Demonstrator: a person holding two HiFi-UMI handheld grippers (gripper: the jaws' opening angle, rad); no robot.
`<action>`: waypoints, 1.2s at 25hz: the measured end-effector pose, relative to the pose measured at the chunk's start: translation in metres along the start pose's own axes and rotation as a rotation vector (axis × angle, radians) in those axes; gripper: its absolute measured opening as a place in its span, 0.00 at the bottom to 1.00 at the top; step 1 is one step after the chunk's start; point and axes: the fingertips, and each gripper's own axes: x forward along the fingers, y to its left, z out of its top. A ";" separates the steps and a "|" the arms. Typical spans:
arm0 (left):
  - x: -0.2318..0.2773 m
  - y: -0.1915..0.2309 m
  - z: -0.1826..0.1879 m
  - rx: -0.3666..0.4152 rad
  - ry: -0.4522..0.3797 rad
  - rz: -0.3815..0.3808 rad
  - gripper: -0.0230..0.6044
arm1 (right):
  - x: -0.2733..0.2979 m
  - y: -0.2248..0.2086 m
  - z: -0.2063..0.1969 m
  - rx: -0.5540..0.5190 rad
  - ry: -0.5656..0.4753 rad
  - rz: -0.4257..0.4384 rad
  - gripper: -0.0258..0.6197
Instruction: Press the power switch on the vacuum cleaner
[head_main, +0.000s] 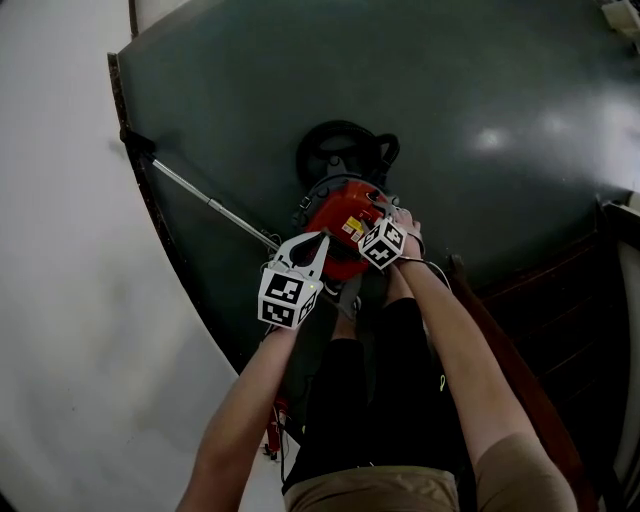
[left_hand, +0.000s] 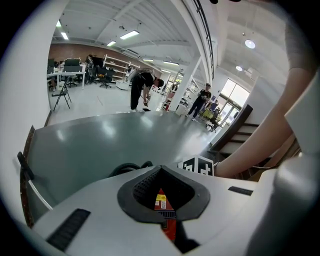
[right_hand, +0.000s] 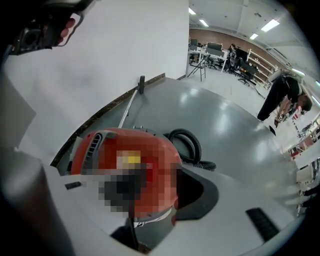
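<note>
My right claw (right_hand: 131, 186) is standing wide open, pointing steeply down with its jaws spread over the top of the red vacuum cleaner (head_main: 338, 222); I cannot make out the switch. My left claw (left_hand: 160, 171) is hovering closed and empty just beside it. The vacuum cleaner is sitting on the dark floor (head_main: 470, 90), with its black hose (head_main: 338, 150) coiling just beyond.

Right gripper (right_hand: 152, 192): jaws apart, red vacuum cleaner (right_hand: 107, 137) between them. Black hose (right_hand: 194, 146) coiled just beyond, right. Metal wand (right_hand: 127, 107) extends far-left to the wall (right_hand: 100, 60).
</note>
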 end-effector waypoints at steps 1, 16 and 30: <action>0.002 0.000 -0.002 0.002 0.004 -0.001 0.04 | 0.004 0.000 0.000 0.006 0.002 -0.005 0.29; 0.002 0.005 -0.025 -0.018 0.019 -0.001 0.05 | 0.023 -0.005 0.007 0.095 0.063 -0.069 0.29; -0.026 0.006 0.007 0.014 -0.048 0.010 0.04 | -0.023 -0.022 0.033 0.251 -0.072 -0.102 0.29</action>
